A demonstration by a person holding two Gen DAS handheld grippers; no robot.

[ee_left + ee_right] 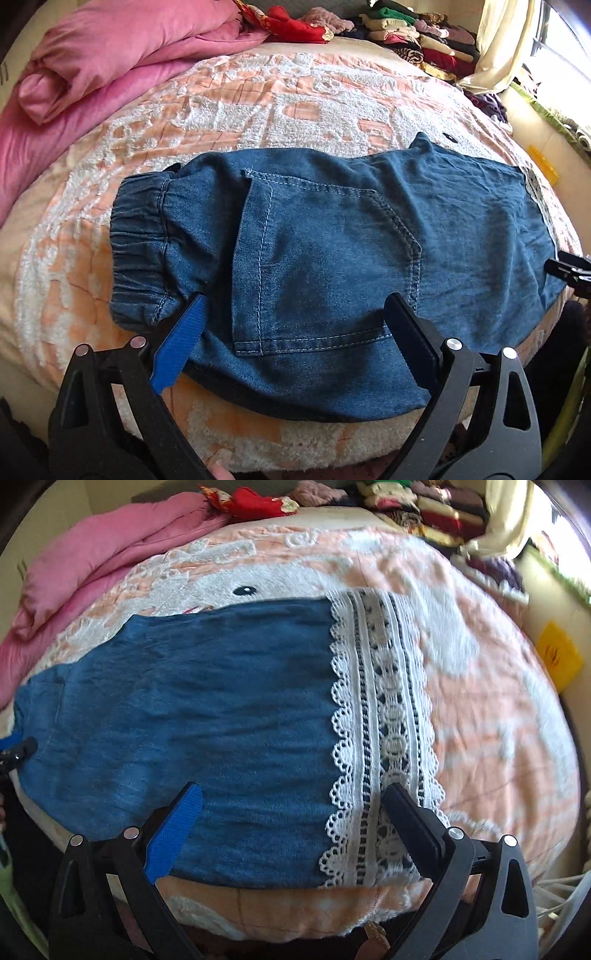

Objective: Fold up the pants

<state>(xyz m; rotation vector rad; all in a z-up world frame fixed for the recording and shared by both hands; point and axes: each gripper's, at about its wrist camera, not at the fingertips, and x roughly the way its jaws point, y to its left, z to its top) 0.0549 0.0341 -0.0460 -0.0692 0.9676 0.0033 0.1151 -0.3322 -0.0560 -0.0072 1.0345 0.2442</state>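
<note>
Left wrist view shows one pair of denim pants (332, 258) lying flat on the bed (258, 110), one pink quilt (92, 74) far left. Left gripper (295, 306) and right gripper (291, 794) both hover over its near edge, jaws wide.

Pants (332, 258) on blanket (258, 103) — quilt (110, 55) behind-left

Both cameras look forward and down past wide-spread fingers, from the near edge of the bed (280, 88), close above the pants (332, 240). The left gripper (295, 332) faces the waistband end, the right gripper (291, 827) the lace hem (384, 709). Both views share the denim's middle.
</note>
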